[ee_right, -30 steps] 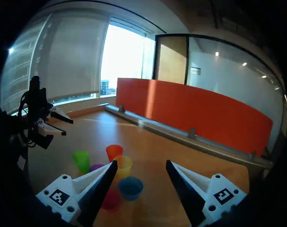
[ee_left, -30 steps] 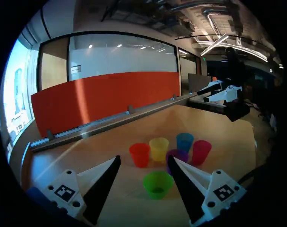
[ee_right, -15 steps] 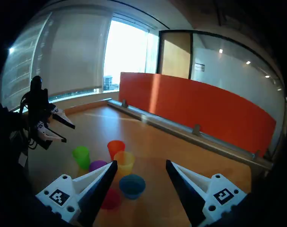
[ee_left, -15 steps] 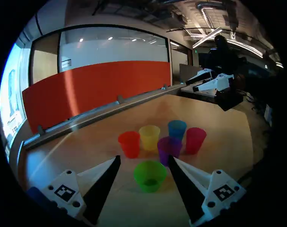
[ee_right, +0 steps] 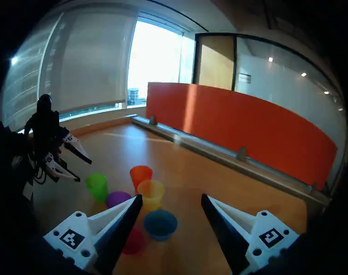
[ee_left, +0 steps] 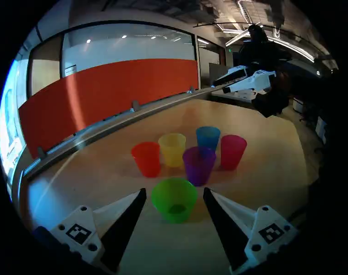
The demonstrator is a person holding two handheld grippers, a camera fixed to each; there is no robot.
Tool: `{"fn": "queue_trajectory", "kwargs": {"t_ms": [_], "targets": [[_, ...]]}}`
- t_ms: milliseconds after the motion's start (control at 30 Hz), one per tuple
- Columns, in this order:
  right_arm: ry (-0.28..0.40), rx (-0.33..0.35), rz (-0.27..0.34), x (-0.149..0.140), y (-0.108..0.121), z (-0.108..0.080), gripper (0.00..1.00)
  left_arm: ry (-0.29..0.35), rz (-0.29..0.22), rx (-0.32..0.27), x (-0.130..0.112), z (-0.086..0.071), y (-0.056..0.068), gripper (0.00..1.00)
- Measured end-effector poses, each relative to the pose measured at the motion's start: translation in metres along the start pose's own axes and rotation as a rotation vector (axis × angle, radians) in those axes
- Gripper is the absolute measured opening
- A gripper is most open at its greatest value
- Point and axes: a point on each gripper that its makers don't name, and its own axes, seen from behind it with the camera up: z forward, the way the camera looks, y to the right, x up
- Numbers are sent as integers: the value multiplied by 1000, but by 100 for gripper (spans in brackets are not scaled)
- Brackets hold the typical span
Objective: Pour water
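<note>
Left gripper [ee_left: 174, 189] has its fingers spread wide near the green cup [ee_left: 174, 200]. Right gripper [ee_right: 171, 196] fingers are likewise apart, empty

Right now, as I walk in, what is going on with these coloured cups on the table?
A person holds a hand-held gripper in each hand above a wooden table where six coloured cups stand upright in a cluster. The left hand-held gripper is open and lined up with the green cup, not pressing on it. The right hand-held gripper is open too, near the blue cup. No cup is grasped, so pouring has not yet begun.
</note>
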Motion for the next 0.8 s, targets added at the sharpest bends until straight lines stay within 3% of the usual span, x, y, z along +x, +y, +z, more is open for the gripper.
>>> {"fn": "queue_trajectory", "kwargs": {"t_ms": [267,800], "targets": [[-15,8,-6,-7,1,6,99,-47,13,-8,-18,9,2,92],[-25,12,-3,-10,3,13,99,-114,1,-13,-42,28,-5,92]]}}
